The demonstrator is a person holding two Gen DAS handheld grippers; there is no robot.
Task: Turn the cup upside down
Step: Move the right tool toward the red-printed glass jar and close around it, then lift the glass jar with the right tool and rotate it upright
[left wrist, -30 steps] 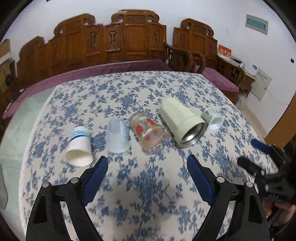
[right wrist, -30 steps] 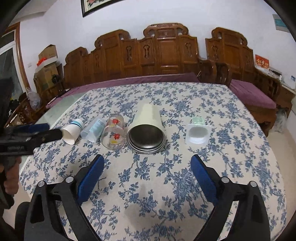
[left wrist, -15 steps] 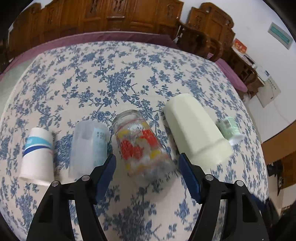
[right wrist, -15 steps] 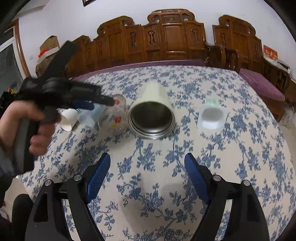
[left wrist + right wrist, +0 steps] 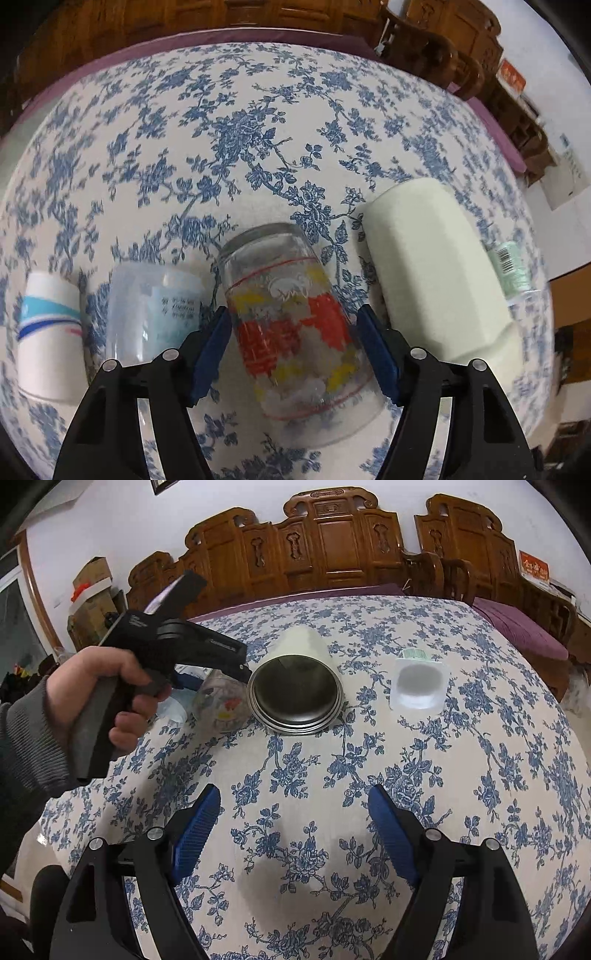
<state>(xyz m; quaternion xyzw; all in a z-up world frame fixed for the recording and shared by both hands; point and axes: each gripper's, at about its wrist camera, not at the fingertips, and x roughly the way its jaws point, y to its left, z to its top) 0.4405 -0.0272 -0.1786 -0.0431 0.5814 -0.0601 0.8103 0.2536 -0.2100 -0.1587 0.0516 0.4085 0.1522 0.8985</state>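
- Printed glass cup (image 5: 295, 325) lies on its side on the floral-cloth surface (image 5: 236, 122), base toward 12 o'clock, mouth toward 6 o'clock.
- Left gripper (image 5: 295, 347): fingers spread wide, one blue pad on each side of the glass at 9 and 3 o'clock; contact cannot be confirmed.
- At 9 o'clock of the glass: clear plastic cup (image 5: 155, 314), then paper cup (image 5: 48, 332), both on their sides.
- At 3 o'clock: cream steel-lined tumbler (image 5: 436, 280), then small green-labelled cup (image 5: 511, 266).
- Right gripper (image 5: 295, 830): fingers wide, holding nothing, over bare cloth at 6 o'clock of the tumbler.
- Left hand (image 5: 96, 690) grips the handle in the right wrist view.
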